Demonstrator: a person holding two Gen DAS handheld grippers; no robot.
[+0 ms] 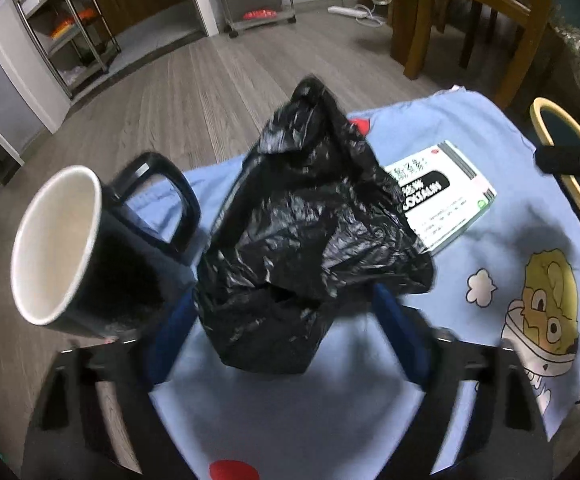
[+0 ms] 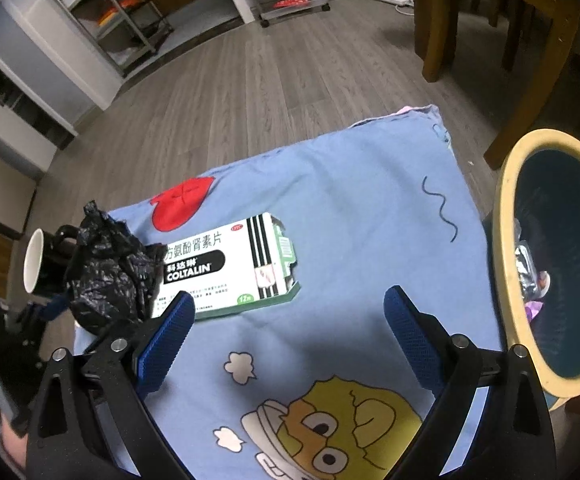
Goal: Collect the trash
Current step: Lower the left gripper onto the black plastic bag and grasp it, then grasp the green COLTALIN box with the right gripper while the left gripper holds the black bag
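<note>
Bags: one crumpled black bag (image 1: 310, 232) is seen on the blue cloth (image 1: 502, 220), in the middle of the left wrist view.
Boxes: one white and green medicine box (image 2: 226, 268) is laid flat on the cloth, at 2 o'clock from the bag and touched by it.
Mugs: one black mug (image 1: 74, 248) with a white inside is seen at 9 o'clock from the bag, just beside it, at the cloth's left edge.
Bins: one dark bin (image 2: 550, 264) with a yellow rim is stood at 3 o'clock, just off the cloth's right edge.
Left gripper (image 1: 286, 320): the blue fingers are set on both sides of the bag's lower part, partly spread. It cannot be told if the bag is pressed.
Right gripper (image 2: 290, 320): the jaws are held wide, with only bare cloth between them. Nothing is held.
Edges: the cloth's far edge is seen at 12 o'clock, with wooden floor past it.
Open room: a wide bare patch of cloth is left between the box and the bin.
Only in the right view: shiny and purple trash is seen inside the bin, and the box's letters can be read as COLTALIN.
Only in the left view: the inside of the mug and its handle are shown big and close.
</note>
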